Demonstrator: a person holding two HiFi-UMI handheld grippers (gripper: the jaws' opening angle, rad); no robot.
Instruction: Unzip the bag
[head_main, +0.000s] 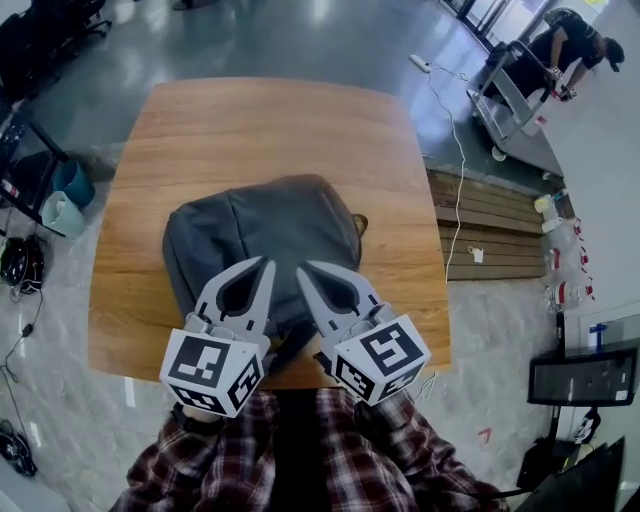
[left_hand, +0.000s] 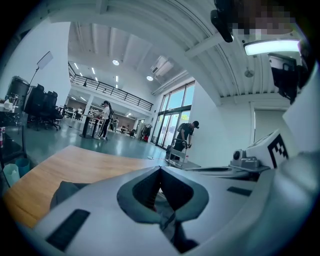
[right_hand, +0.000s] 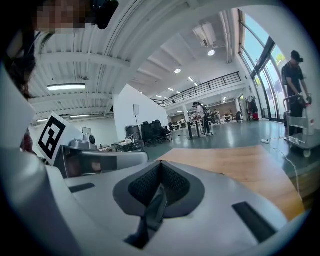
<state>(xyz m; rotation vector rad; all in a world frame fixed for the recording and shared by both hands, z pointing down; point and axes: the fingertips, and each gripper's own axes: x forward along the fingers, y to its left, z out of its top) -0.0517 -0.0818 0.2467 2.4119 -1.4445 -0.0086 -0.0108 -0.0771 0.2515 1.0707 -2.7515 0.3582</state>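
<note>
- Bag (head_main: 270, 235), grey and slumped, lies on the wooden table (head_main: 260, 130) towards its near edge in the head view. A dark strap (head_main: 292, 345) trails from it to that edge.
- In the same view the person's arms in plaid sleeves (head_main: 330, 450) reach forward side by side. The left gripper (head_main: 266, 264) and right gripper (head_main: 302, 268) sit over the near half of the bag, their tips angled towards each other and close together.
- In the left gripper view, the left gripper's jaws are pressed together at the tips. Grey bag fabric shows through the hollow behind them, and more of the bag lies low to the left on the table.
- In the right gripper view, the right gripper's jaws also meet at the tips. A dark strip (right_hand: 152, 210) runs down through the hollow between them; whether it is pinched I cannot tell. Bare tabletop stretches beyond to the right.
</note>
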